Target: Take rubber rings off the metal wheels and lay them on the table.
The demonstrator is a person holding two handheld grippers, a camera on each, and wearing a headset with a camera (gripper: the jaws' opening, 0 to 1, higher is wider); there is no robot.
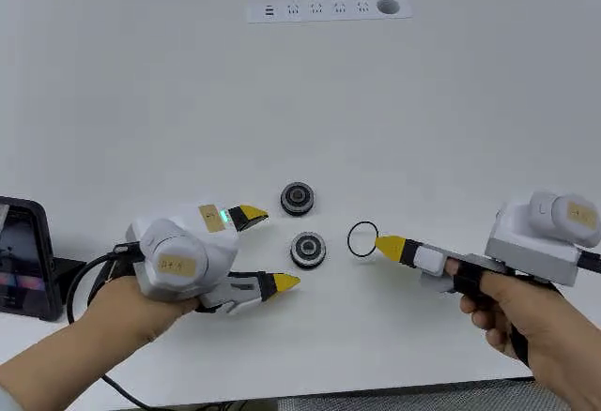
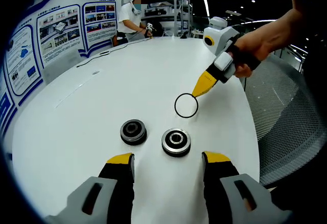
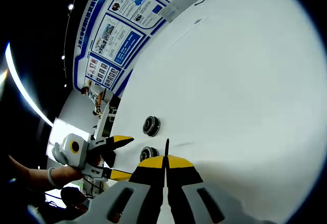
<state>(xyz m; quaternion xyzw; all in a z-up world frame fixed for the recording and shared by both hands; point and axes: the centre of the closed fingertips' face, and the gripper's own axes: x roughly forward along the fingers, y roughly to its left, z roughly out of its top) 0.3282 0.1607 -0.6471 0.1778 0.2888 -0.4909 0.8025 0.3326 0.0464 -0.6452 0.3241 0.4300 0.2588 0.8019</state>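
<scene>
Two metal wheels lie flat on the white table (image 1: 423,129): a darker one (image 1: 298,198) farther off and one with a bright metal rim (image 1: 308,250) nearer. My left gripper (image 1: 268,247) stands open just left of them, and its yellow fingertips (image 2: 121,160) point at both wheels (image 2: 133,131) (image 2: 176,141). My right gripper (image 1: 388,245) is shut on a thin black rubber ring (image 1: 362,239), right of the near wheel. The ring (image 2: 186,106) hangs from that gripper's yellow tip. It shows edge-on (image 3: 167,150) between the shut jaws.
A white power strip (image 1: 329,9) lies at the far side of the table. A dark device (image 1: 23,256) with a black cable sits at the left edge. The table's front edge runs just below both hands. A person (image 2: 130,17) stands far behind the table.
</scene>
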